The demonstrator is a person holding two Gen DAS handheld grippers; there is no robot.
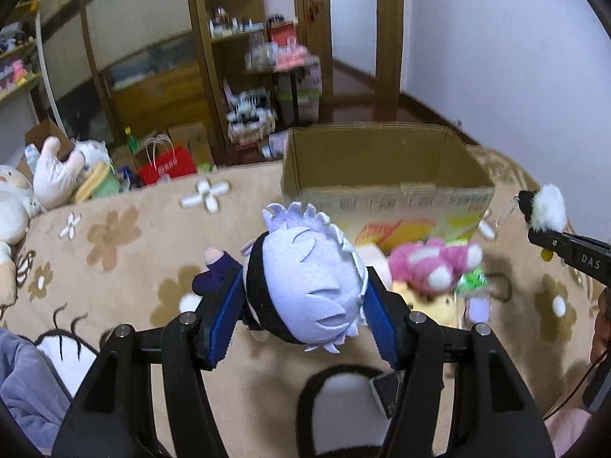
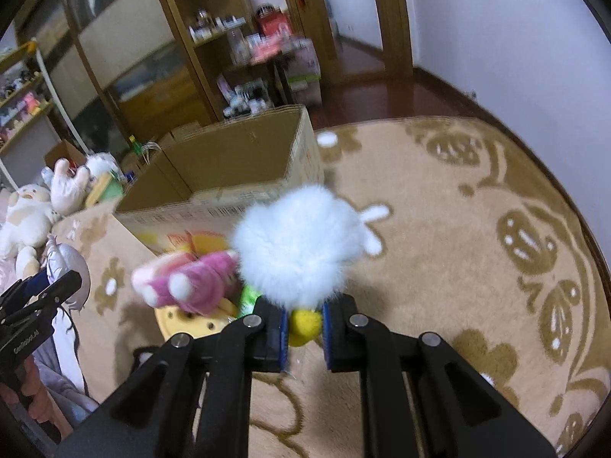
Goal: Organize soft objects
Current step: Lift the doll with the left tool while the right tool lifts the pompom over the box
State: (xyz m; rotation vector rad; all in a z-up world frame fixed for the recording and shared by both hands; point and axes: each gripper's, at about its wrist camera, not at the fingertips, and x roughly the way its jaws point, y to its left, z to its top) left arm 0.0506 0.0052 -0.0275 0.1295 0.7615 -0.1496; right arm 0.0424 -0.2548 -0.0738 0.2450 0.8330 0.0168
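My left gripper (image 1: 301,297) is shut on a plush doll (image 1: 305,278) with pale lilac hair and a black band, held above the beige flowered blanket (image 1: 126,267). My right gripper (image 2: 303,328) is shut on a fluffy white plush (image 2: 298,244) with a yellow part (image 2: 303,326) between the pads; it also shows in the left wrist view (image 1: 548,206) with a chain. An open cardboard box (image 1: 382,168) stands just beyond both; it also shows in the right wrist view (image 2: 229,175). A pink plush (image 1: 431,263) lies in front of the box on a yellow toy (image 2: 191,324).
Several stuffed animals (image 1: 57,175) are piled at the far left edge of the bed. A red paper bag (image 1: 168,164), boxes and wooden shelves (image 1: 236,57) stand behind. A black-and-white plush (image 1: 340,400) lies under my left gripper. Grey-blue cloth (image 1: 23,381) lies at the lower left.
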